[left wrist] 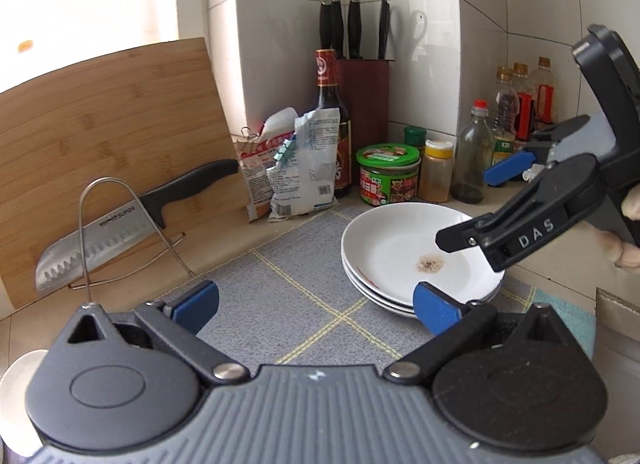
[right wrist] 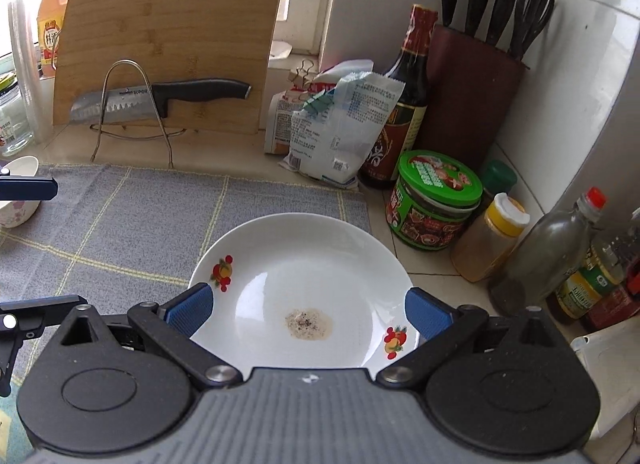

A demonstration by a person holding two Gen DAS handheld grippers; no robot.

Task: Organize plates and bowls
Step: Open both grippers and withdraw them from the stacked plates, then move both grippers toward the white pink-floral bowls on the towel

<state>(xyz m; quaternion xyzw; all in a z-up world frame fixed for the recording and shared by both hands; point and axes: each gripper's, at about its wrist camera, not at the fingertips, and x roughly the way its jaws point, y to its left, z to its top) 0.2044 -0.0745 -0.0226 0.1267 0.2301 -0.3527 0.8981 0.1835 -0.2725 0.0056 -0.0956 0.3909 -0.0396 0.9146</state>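
A stack of three white plates [left wrist: 396, 248] sits on the grey checked mat [left wrist: 288, 264]. The top plate [right wrist: 300, 260] has fruit decals on its rim and a brown stain in the middle. My right gripper [right wrist: 310, 312] is open and hovers just over this plate's near rim with nothing between its pads; it also shows as the right gripper [left wrist: 476, 206] coming in from the right. My left gripper [left wrist: 316, 308] is open and empty over the mat, left of the stack, its right pad close to the plates' edge. A white flowered bowl [right wrist: 18, 192] stands at the mat's left end.
A bamboo cutting board [left wrist: 108, 136] leans at the back behind a knife [left wrist: 120, 232] in a wire rack. Bags [right wrist: 332, 124], a dark sauce bottle [right wrist: 404, 104], a knife block [right wrist: 472, 92], a green-lidded jar [right wrist: 436, 200] and several bottles [right wrist: 540, 252] crowd the corner behind and right of the plates.
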